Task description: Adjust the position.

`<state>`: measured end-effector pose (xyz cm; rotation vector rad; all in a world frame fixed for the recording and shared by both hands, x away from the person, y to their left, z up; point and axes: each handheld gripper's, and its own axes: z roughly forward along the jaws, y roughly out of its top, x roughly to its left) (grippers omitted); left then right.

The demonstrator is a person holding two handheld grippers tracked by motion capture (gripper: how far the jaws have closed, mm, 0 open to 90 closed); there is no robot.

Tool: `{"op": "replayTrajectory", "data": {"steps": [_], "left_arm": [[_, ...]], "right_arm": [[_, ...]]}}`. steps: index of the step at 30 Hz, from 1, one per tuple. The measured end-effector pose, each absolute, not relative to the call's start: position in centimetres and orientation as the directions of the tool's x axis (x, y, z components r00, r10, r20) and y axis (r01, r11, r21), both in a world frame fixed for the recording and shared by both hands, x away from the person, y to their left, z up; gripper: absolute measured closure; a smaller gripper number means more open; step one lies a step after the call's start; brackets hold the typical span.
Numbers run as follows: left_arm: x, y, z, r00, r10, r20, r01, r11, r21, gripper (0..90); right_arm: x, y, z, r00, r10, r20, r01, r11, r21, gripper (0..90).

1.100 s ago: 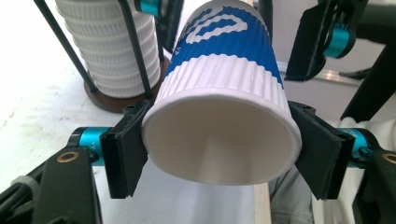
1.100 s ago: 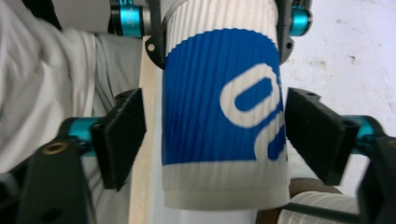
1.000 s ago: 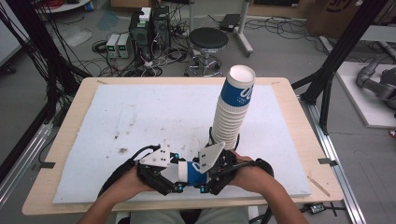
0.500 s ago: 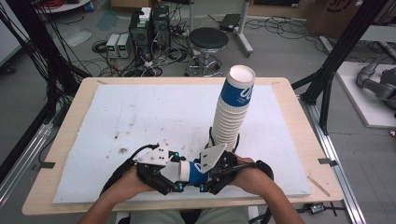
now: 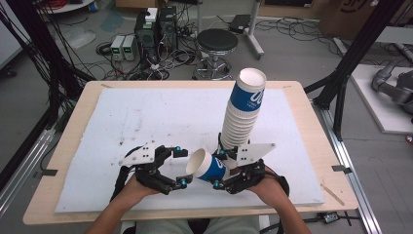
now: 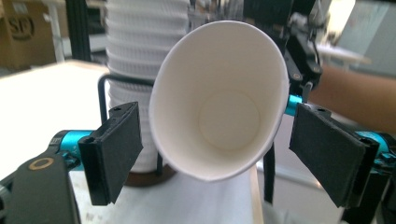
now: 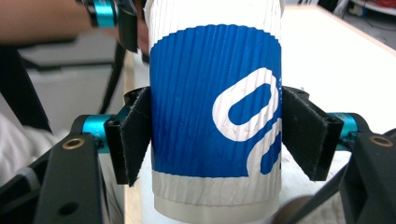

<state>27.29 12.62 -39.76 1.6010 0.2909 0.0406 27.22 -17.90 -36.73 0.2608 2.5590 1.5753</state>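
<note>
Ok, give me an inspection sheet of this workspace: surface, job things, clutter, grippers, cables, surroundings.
Surface: white mat on a wooden table, with dark specks.
Job's things: single blue-and-white paper cup on its side, mouth toward the left; tall cup stack upright behind it.
Clutter: nothing seen.
Grippers: left hand-held gripper open, jaws just opened, pads clear of the cup rim; right hand-held gripper shut on the cup's body.
Cables: black cable trails from the left gripper; tangled cables on the floor.
Surroundings: stool, electronics boxes, black frame posts.
</note>
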Motion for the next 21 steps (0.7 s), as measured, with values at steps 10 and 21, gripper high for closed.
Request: {"op": "replayTrajectory", "data": {"steps": [10,21], "left_arm": [[27.3,12.6,-40.5,0.957,0.201,-0.207,0.193,0.087,0.977,15.9],[27.1,12.4,-40.4,0.962,0.175,-0.211,0.192,0.122,0.974,15.8]], "right_arm": [[27.4,-18.2,-38.0,-0.978,0.200,0.062,0.118,0.283,0.952,29.9],[27.6,-17.0,-39.3,-0.985,0.136,0.109,0.135,0.199,0.971,29.7]]}}
